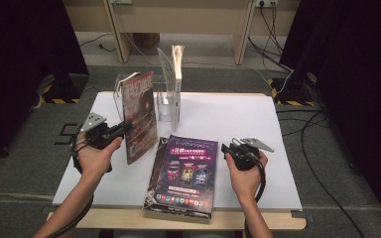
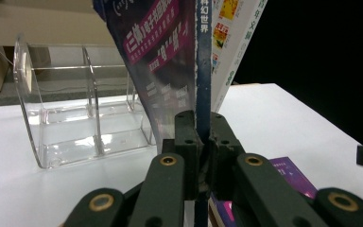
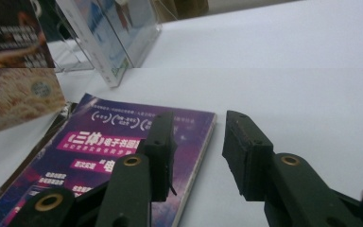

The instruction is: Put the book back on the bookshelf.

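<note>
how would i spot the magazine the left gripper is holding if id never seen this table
Start at the white table and find the clear acrylic rack at its far edge. Just left of the rack, the left gripper pinches a magazine. It stands upright with a dark reddish cover, unlike the purple magazine lying flat.

Your high view looks forward and down from above your side of the surface [image 1: 238,114], far enough back to take in the whole sheet and the floor beyond. Your left gripper view sits close behind its tongs [image 2: 202,137], facing the clear rack [image 2: 71,118] and an upright book [image 2: 170,61]. Your right gripper view rides low over the surface, close to the purple magazine [image 3: 123,156]. All three share that magazine and the rack.
</note>
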### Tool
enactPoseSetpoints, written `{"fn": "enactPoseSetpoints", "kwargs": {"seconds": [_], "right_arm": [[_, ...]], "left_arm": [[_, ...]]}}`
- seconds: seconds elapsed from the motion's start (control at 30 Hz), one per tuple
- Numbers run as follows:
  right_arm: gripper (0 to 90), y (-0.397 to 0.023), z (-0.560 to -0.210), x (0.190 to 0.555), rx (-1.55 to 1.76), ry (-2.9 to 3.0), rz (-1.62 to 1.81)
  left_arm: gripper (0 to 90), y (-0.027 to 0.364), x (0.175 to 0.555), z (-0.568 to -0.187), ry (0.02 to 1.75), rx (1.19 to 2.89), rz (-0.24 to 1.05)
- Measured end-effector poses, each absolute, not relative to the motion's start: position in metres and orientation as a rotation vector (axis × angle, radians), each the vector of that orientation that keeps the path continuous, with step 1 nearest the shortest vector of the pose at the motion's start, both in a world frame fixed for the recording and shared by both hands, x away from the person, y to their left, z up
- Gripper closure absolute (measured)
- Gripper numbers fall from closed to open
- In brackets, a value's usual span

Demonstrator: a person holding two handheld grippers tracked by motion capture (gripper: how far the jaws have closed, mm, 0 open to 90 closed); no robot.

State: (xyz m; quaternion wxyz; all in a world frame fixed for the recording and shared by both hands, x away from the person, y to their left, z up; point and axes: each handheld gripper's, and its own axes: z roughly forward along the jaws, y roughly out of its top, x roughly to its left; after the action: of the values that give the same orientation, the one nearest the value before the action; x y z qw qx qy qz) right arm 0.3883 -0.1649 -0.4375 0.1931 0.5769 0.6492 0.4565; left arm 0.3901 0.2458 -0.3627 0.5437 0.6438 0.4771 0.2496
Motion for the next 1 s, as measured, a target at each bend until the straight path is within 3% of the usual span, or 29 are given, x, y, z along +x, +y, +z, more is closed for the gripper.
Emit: {"fn": "enactPoseSetpoints", "kwargs": {"seconds": [1.0], "right_arm": [[64.2,-0.174,-0.455,0.387,1.672,1.810,1.244]], "left_arm": [[84.4,0.246,0.444,-0.340,1.120,1.465,0.734]]}}
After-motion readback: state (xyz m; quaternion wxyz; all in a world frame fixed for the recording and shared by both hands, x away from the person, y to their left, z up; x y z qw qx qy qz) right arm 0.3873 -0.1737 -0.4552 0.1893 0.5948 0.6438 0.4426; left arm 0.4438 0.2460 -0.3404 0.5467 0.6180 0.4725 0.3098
